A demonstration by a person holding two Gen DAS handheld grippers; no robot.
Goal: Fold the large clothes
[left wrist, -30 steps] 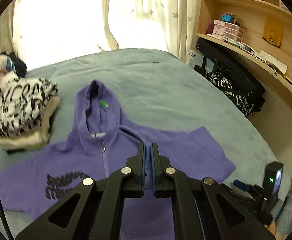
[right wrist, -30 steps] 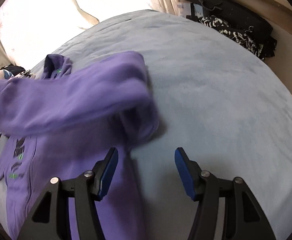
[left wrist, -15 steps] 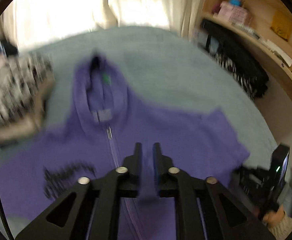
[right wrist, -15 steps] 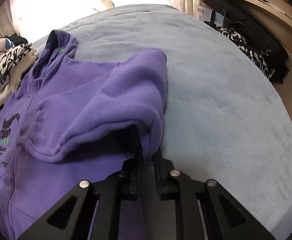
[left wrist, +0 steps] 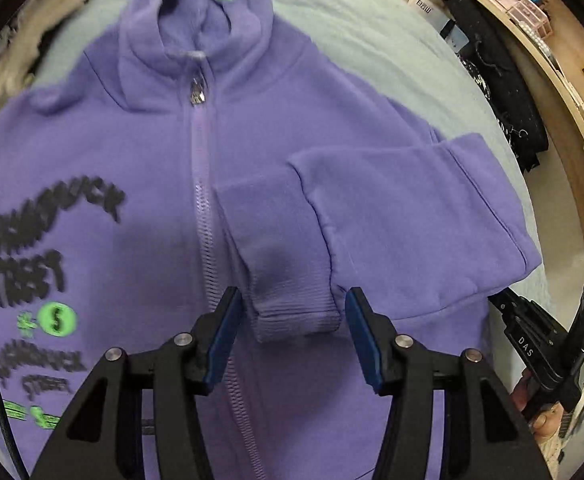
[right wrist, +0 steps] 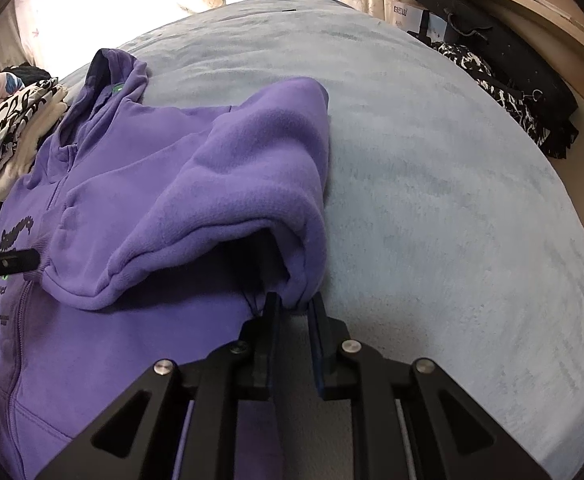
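Observation:
A purple zip hoodie [left wrist: 140,152] with black and green print lies face up on the grey-blue bed [right wrist: 431,184]. Its right sleeve [left wrist: 391,216] is folded across the chest. The ribbed cuff [left wrist: 292,312] rests beside the zip. My left gripper [left wrist: 292,324] points down over that cuff, jaws opening, with the cuff lying between the blue pads [left wrist: 224,332] and clear of both. My right gripper [right wrist: 293,308] is shut on the sleeve fold [right wrist: 303,280] at the hoodie's side edge. The left gripper's tip [right wrist: 8,264] shows in the right wrist view.
A pile of folded patterned clothes [right wrist: 8,136] lies left of the hood. Black bags and patterned cloth [right wrist: 503,80] fill the space under a wooden shelf [left wrist: 563,64] to the right. A hand [left wrist: 547,428] holds the right gripper body [left wrist: 531,340]. Bright curtains hang behind.
The left gripper dropped close to the hoodie's chest and opened, leaving the cuff by the zip. The right gripper shut on the sleeve fold and has held still since.

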